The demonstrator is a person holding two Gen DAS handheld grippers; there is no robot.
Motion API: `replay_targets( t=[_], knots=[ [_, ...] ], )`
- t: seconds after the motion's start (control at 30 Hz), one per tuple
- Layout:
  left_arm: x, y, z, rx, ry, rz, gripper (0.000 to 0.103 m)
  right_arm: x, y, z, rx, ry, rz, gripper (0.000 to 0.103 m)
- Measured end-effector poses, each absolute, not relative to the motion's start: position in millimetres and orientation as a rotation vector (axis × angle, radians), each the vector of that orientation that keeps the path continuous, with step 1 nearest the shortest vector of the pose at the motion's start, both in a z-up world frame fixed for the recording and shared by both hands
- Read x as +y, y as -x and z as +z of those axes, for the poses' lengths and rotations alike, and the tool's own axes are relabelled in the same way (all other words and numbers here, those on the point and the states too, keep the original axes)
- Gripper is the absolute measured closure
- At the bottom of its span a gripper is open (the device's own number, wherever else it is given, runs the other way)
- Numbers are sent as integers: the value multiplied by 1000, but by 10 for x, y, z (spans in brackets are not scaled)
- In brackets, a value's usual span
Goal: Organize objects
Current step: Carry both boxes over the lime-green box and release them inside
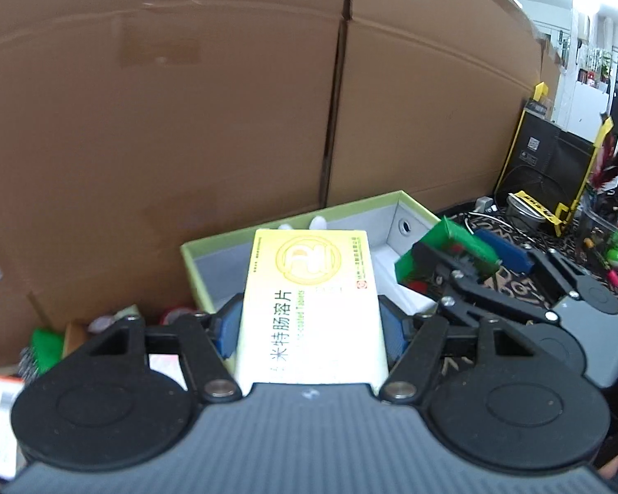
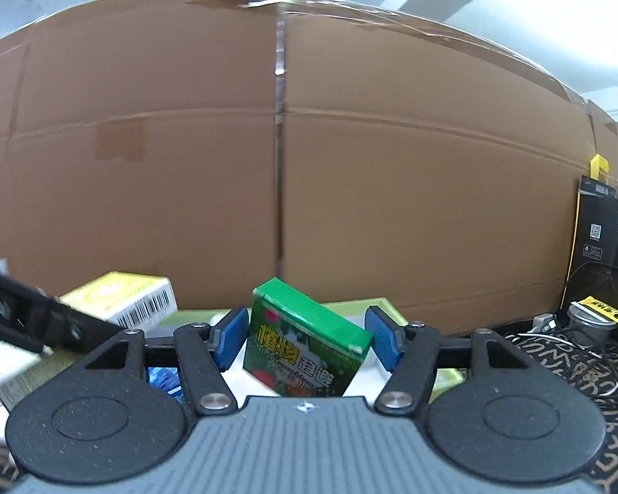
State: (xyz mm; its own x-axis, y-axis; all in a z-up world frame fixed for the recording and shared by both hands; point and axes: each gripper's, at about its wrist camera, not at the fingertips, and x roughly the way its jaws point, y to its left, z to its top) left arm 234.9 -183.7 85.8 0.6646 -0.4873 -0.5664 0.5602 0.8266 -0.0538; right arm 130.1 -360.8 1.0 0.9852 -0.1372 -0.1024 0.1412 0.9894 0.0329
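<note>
The left gripper (image 1: 311, 325) is clamped on a yellow-and-white medicine box (image 1: 311, 308), blue pads pressed on its two long sides. The box lies flat between the fingers, its long axis running straight away from the camera, far end over the near wall of the light-green tray (image 1: 193, 263).

The right gripper (image 2: 307, 339) holds a green box (image 2: 305, 341), tilted, one corner up and away, its long axis slanting from upper left to lower right across the jaws. The left pad touches it; at the right pad I cannot tell whether a gap remains. In the left wrist view this green box (image 1: 449, 247) hangs over the tray's right end.

The tray sits on a dark patterned cloth (image 1: 515, 284), and behind it a wall of brown cardboard boxes (image 1: 226, 103) fills the background
</note>
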Motion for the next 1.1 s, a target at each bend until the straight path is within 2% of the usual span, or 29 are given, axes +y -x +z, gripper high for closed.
replay_targets(
  t=[0.07,0.1,0.13,0.23,0.33,0.43,0.5,0.53,0.6,0.67,0.73,0.77,0.9,0.93,1.1],
  knots=[
    [-1983,-2493,808,620,-133,-583,38,-3717,-1442,35,105,-75,-138,39],
    [-2056,-2559,795,629,-130,-590,38,-3760,-1520,46,110,-84,-139,45],
    [-2126,-2620,787,633,-126,-591,38,-3788,-1578,56,114,-87,-139,70],
    [-2311,-2765,768,623,-132,-578,38,-3976,-1845,-42,168,-123,-176,71],
    [-2485,-2877,715,582,-153,-555,36,-4186,-1909,-228,216,-175,-211,54],
    [-2632,-2956,621,574,-174,-550,35,-4296,-1775,-311,208,-219,-222,57],
    [-2720,-2991,569,591,-178,-553,35,-4302,-1711,-295,176,-241,-223,53],
    [-2767,-2996,552,591,-182,-554,35,-4282,-1689,-290,161,-238,-223,47],
    [-2793,-2985,536,573,-187,-551,36,-4223,-1657,-281,137,-208,-252,43],
    [-2772,-2974,534,565,-183,-547,28,-4223,-1642,-265,126,-183,-285,36],
    [-2706,-2972,542,563,-156,-530,9,-4252,-1616,-273,119,-209,-286,30],
    [-2634,-2961,551,564,-141,-524,7,-4265,-1609,-278,117,-226,-274,28],
    [-2403,-2874,607,564,-109,-519,0,-4199,-1621,-295,118,-202,-264,23],
    [-2337,-2839,624,558,-105,-514,0,-4167,-1621,-300,118,-189,-264,19],
    [-1835,-2532,683,543,-82,-490,0,-3977,-1528,-335,122,-125,-233,16]
  ],
)
